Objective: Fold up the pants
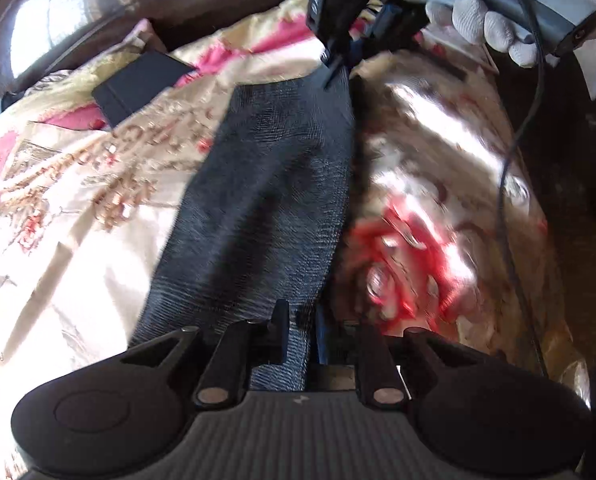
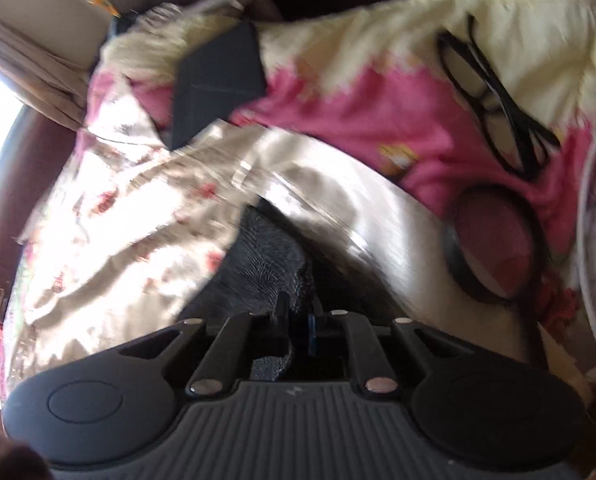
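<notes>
The pants [image 1: 266, 200] are dark blue-grey textured cloth, stretched as a long band above a floral bedspread [image 1: 70, 208]. My left gripper [image 1: 298, 320] is shut on the near end of the pants. My right gripper [image 1: 335, 62], held by a white-gloved hand [image 1: 493, 24], is shut on the far end at the top of the left wrist view. In the right wrist view the right gripper [image 2: 298, 312] pinches a bunch of the pants [image 2: 266, 256], which hang down toward the bedspread [image 2: 110, 216].
A dark flat case [image 1: 138, 84] lies on the bed at the far left; it also shows in the right wrist view [image 2: 218, 80]. Black glasses [image 2: 493, 100] and a round magnifier [image 2: 493, 240] lie on pink cloth. A dark wooden headboard [image 1: 98, 12] stands behind. A black cable [image 1: 513, 168] hangs at right.
</notes>
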`<state>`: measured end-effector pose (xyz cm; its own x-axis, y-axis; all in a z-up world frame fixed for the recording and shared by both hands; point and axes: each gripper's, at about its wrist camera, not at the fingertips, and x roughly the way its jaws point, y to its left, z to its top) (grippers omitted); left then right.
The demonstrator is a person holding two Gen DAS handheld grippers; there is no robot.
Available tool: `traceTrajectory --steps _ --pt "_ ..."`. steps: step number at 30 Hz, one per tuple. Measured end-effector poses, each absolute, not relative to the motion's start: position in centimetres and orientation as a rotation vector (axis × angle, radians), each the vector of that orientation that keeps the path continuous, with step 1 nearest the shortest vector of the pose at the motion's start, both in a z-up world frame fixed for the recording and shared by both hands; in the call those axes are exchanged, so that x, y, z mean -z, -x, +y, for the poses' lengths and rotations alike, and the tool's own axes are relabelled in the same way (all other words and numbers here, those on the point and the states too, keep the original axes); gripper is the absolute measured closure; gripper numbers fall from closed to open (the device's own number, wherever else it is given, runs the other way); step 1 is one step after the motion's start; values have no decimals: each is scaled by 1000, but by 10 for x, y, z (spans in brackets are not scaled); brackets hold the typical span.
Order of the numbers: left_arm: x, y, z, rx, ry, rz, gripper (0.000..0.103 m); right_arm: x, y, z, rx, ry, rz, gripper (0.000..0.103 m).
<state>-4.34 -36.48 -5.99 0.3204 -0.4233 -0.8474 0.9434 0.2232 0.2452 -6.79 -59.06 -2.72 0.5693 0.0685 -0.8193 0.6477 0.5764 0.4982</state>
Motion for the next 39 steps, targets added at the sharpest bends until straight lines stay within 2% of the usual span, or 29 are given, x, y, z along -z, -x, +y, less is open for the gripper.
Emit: traceTrajectory --steps 8,9,10,12,20,24,26,30,34,35,36,37,39 --pt "62 50 -359 1085 -898 749 69 7 59 -590 365 -790 884 82" --pt "60 48 -359 1078 -892 746 69 2 57 -589 369 -748 879 77" --pt "58 46 -360 1070 -880 743 69 0 55 -590 362 -725 877 69" --pt "54 40 -361 1060 -847 743 68 1 44 -593 331 -671 903 63" --pt "51 25 -369 980 -718 768 67 22 -3 -594 153 -418 1035 60" --pt "33 29 -362 1007 -629 802 63 25 -8 -597 87 -446 1061 53" --pt "33 31 -360 1022 -624 830 52 20 -7 -597 49 -455 1083 52" --pt "67 23 -363 1025 -640 1046 50 23 -10 -612 3 -557 1094 52" --pt "60 16 -359 1003 -565 1059 50 36 -19 -609 -1 -555 1119 50" --pt "57 16 -358 991 -576 1034 50 32 -19 -603 2 -508 1121 51" --pt "52 17 -356 982 -593 1000 50 28 -18 -598 12 -464 1128 64" --pt "47 16 -353 972 -605 975 50 23 -17 -597 23 -439 1137 83" --pt "38 12 -346 935 -608 945 50 16 -13 -606 74 -420 1141 95"
